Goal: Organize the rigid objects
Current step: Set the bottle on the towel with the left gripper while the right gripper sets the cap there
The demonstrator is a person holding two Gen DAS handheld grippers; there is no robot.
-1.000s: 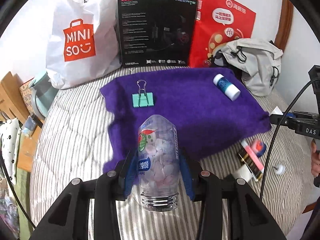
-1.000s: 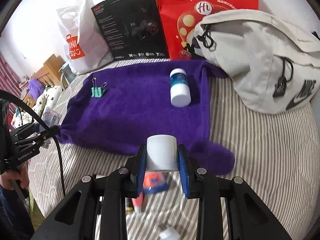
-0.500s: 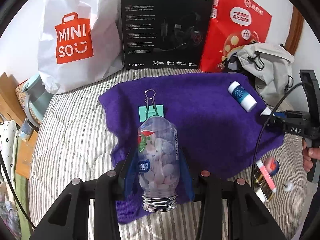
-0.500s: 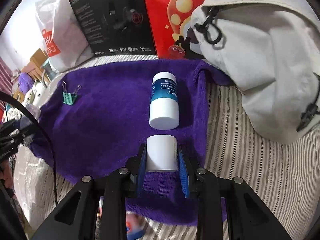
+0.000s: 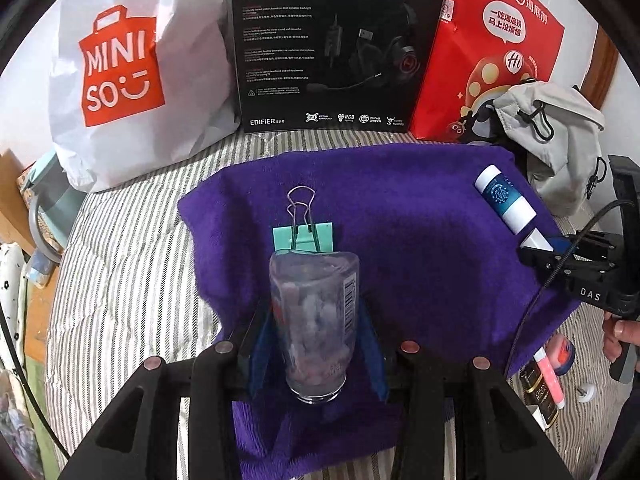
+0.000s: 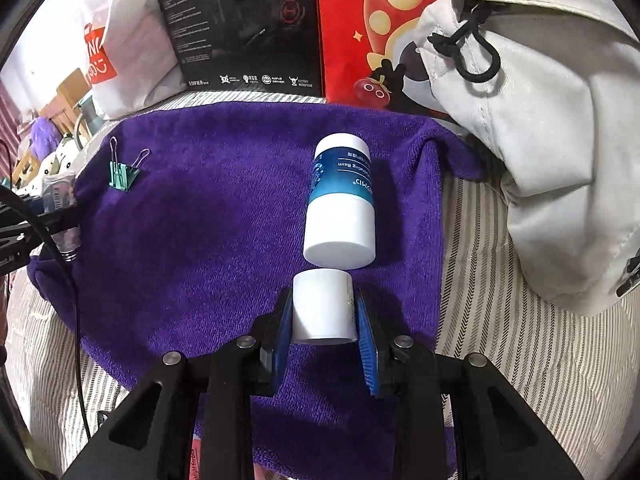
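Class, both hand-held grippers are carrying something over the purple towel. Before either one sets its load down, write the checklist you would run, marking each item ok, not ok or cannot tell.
1. Left hand-held gripper holds the clear bottle between its pads: ok.
2. Right hand-held gripper holds the white cylinder: ok.
3. Both loads are above the purple towel, not the striped sheet: ok.
4. Free towel ahead of the clear bottle: not ok, the green binder clip lies right at its far end.
5. Free towel ahead of the white cylinder: not ok, the blue-and-white bottle lies close in front.
6. Whether either load already touches the towel: cannot tell.
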